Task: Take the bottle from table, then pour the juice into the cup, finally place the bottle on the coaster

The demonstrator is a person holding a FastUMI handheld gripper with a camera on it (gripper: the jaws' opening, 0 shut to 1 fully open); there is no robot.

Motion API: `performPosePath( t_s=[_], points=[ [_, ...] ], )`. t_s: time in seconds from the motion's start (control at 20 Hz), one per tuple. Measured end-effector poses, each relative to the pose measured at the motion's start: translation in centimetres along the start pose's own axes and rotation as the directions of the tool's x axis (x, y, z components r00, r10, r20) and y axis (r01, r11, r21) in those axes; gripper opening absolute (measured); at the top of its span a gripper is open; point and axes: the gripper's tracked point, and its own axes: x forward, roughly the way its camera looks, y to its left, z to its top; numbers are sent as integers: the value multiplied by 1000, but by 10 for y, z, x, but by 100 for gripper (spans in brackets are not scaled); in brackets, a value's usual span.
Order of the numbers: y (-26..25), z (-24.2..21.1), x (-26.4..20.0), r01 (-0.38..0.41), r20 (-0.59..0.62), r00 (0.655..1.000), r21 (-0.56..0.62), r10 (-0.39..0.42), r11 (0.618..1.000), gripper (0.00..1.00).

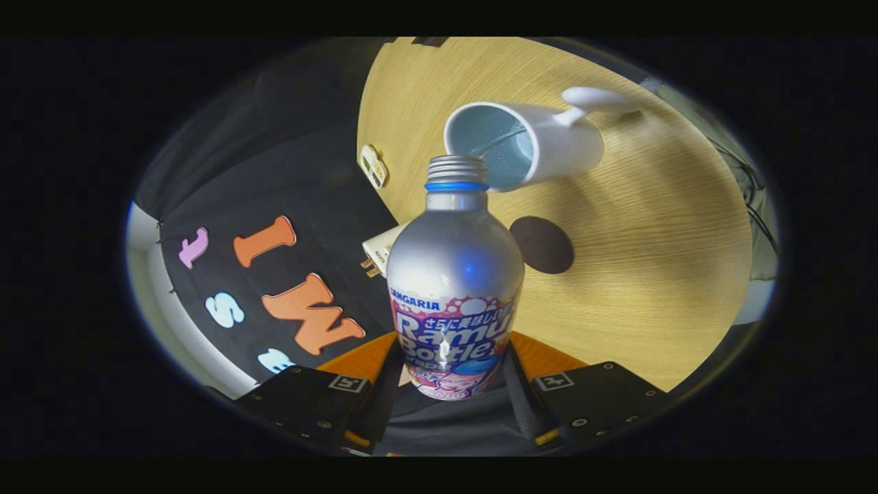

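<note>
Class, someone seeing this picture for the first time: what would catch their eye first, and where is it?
The silver bottle gripped between the tool's fingers, its uncapped mouth tipped at the white cup just beyond it. Next, the dark round coaster lying bare on the wooden table, beside the bottle and nearer than the cup.

bottle [454,288] between jaws, cup [525,145] beyond
</note>
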Motion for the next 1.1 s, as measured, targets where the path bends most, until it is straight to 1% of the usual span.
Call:
performPosePath(
  t_s=[0.3, 0.65, 0.9, 1.1],
  points=[
    [3, -1, -1, -10, -8, 1000, 22, 10, 1000, 73],
    [2, 0, 2, -5, -4, 1000, 22, 5, 1000, 73],
    [-8, 3, 6, 20, 16, 1000, -48, -19, 999, 73],
    [-24, 9, 8, 52, 47, 998, -124, -47, 991, 73]
  ],
)
